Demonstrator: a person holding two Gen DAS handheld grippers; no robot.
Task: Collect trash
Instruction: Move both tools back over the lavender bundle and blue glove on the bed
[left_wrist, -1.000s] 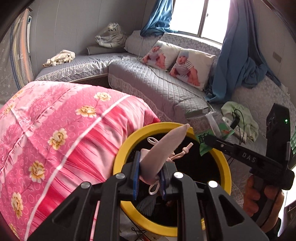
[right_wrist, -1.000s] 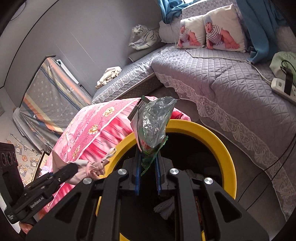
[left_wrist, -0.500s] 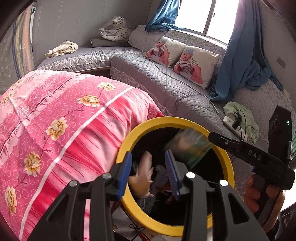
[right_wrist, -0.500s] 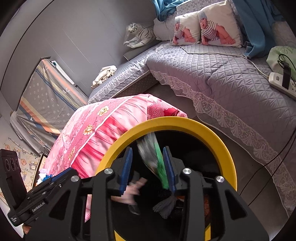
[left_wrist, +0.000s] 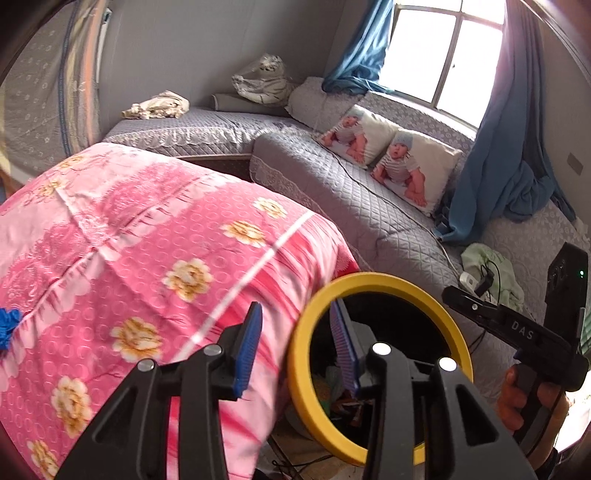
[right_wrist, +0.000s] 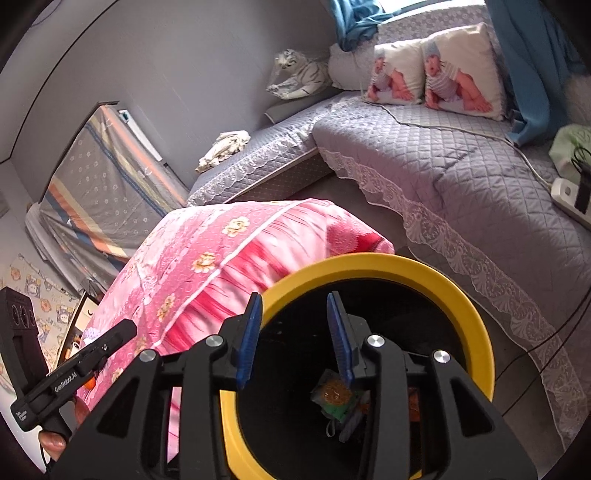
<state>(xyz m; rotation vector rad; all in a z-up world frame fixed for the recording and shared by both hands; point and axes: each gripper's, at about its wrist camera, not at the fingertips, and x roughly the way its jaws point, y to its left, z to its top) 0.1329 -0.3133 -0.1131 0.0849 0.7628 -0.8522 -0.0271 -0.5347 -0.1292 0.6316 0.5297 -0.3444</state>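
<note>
1. Because nothing sits between them, the right gripper (right_wrist: 293, 334) hangs over the yellow-rimmed bin (right_wrist: 469, 306) with fingers spread wide.
2. Left gripper (left_wrist: 295, 338), equally wide and empty, straddles the rim beside the pink quilt (left_wrist: 147, 236).
3. Trash (right_wrist: 334, 398) lies inside the bin, its proper place.

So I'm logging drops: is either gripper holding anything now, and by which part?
Nothing is held: the left gripper and right gripper are both open and empty.

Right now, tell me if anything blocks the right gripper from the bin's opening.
Nothing visible does. The right gripper is open and empty above the yellow-rimmed bin, whose mouth is uncovered, with trash inside. The pink quilt lies beside the rim.
</note>
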